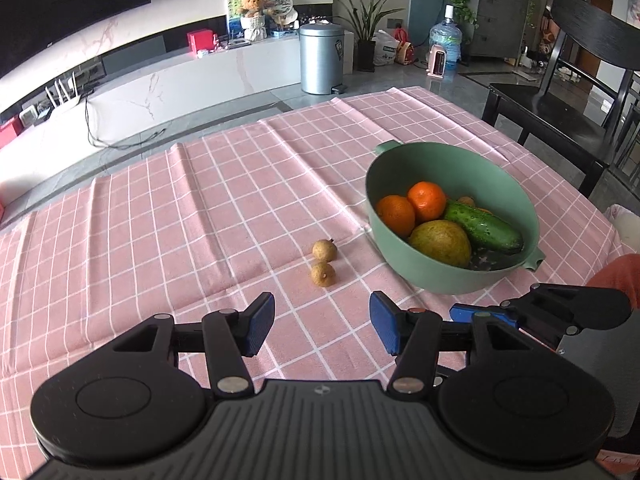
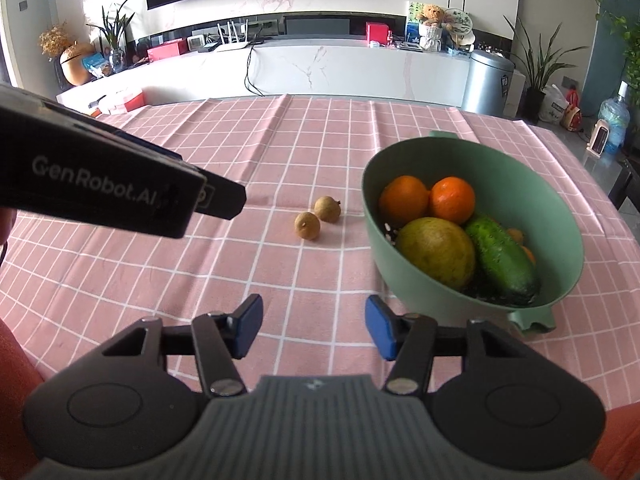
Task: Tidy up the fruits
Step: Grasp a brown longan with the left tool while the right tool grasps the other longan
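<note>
A green bowl (image 1: 400, 256) (image 2: 568, 248) sits on the pink checked tablecloth and holds two oranges (image 1: 427, 201) (image 2: 404, 201), a yellow-green pear (image 1: 440, 242) (image 2: 436, 258), a cucumber (image 1: 484, 227) (image 2: 502, 258) and a small brown fruit (image 1: 466, 201). Two small brown longans (image 1: 324, 262) (image 2: 318, 216) lie on the cloth left of the bowl. My left gripper (image 1: 322, 328) is open and empty, just short of the longans. My right gripper (image 2: 314, 328) is open and empty, near the bowl's front.
The left gripper's body (image 2: 100, 184) crosses the left of the right wrist view; the right gripper's fingers (image 1: 476, 314) show at the lower right of the left wrist view. A black chair (image 1: 560, 92) stands beyond the table's far right edge. A metal bin (image 1: 322, 58) stands on the floor.
</note>
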